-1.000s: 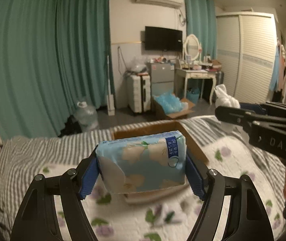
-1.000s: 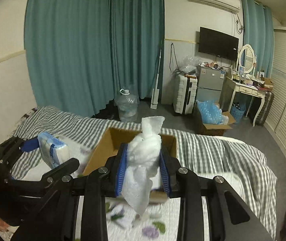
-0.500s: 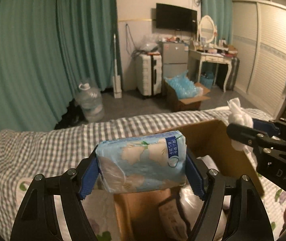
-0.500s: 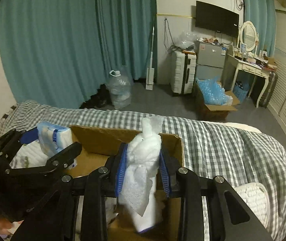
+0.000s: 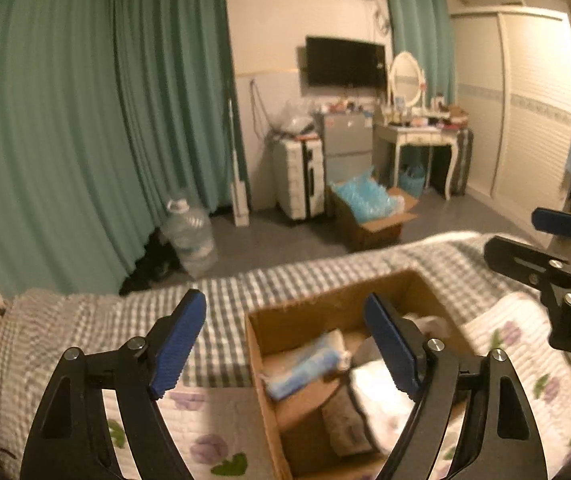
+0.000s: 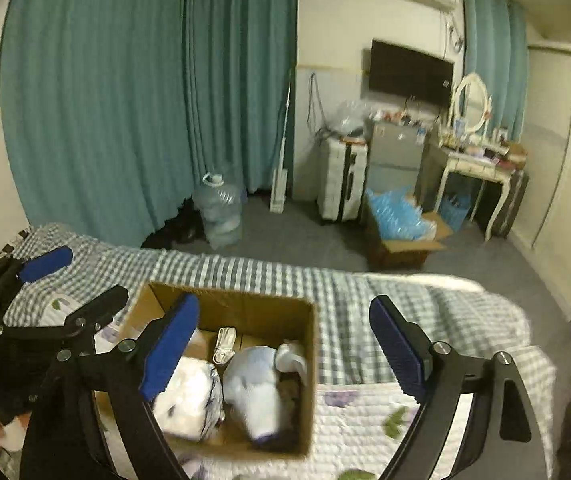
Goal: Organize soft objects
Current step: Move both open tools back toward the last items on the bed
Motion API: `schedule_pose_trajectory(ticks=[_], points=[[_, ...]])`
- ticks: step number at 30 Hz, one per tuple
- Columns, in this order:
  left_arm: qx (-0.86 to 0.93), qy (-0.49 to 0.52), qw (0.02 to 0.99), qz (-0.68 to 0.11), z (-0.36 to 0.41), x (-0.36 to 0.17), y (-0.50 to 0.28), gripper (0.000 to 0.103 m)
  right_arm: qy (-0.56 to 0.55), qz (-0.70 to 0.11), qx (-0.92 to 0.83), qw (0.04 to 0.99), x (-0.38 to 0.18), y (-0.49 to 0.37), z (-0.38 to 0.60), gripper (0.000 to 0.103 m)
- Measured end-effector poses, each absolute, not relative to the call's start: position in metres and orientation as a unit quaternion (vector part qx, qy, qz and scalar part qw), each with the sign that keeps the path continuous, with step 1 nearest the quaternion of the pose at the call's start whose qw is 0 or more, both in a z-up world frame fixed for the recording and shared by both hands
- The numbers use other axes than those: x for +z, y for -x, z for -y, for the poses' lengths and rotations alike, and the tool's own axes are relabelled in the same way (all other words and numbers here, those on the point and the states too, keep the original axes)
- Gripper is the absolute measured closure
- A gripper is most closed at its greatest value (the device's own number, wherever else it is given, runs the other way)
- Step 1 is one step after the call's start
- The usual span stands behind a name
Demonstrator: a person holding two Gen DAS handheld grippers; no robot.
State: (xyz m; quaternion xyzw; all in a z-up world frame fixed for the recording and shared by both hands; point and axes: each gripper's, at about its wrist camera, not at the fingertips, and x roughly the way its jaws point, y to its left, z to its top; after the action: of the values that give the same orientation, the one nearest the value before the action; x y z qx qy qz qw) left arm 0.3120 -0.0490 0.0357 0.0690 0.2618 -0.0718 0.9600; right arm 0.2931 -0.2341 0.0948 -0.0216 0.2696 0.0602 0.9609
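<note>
An open cardboard box (image 5: 325,308) sits on the bed; it also shows in the right wrist view (image 6: 245,306). The blue floral tissue pack (image 5: 305,366) lies inside it among other soft items. A white wad (image 6: 255,386) and a white bundle (image 6: 189,396) lie in the box too. My left gripper (image 5: 285,344) is open and empty above the box's left side. My right gripper (image 6: 285,350) is open and empty above the box. Each gripper shows at the edge of the other's view.
The bed has a grey checked blanket (image 6: 245,268) and a white floral quilt (image 6: 365,420). Beyond the bed are teal curtains (image 5: 85,120), a water jug (image 5: 189,232), a suitcase (image 5: 299,176), a floor box of blue bags (image 5: 369,208) and a dressing table (image 5: 417,136).
Both grippers have opened and lifted. The blue tissue pack left my left gripper and the white wad left my right gripper; both now lie in the box.
</note>
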Motion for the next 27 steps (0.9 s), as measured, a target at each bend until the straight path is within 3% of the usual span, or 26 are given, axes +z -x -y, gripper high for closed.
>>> schedule_pose_trajectory(ticks=[6,8,15,21,27], points=[[-0.091,-0.045,0.967,-0.231,0.046,0.104,-0.254,0.018,0.034,-0.238,0.055,0.969,0.164,-0.212,0.242,0.014],[-0.101,-0.037,0.971,-0.216,0.043,0.129,-0.227,0.007,0.041,-0.231,0.049,0.971,0.182,-0.183,0.242,0.010],[-0.085,-0.033,0.981,-0.171,0.022,0.185,-0.147,0.006,0.047,-0.212,0.044,0.975,0.219,-0.096,0.233,0.002],[-0.062,-0.035,0.984,-0.161,-0.004,0.178,-0.098,0.006,0.040,-0.225,0.059,0.972,0.188,-0.066,0.219,0.002],[-0.051,-0.038,0.979,-0.194,-0.028,0.116,-0.092,0.006,0.039,-0.271,0.093,0.957,0.100,-0.081,0.187,0.002]])
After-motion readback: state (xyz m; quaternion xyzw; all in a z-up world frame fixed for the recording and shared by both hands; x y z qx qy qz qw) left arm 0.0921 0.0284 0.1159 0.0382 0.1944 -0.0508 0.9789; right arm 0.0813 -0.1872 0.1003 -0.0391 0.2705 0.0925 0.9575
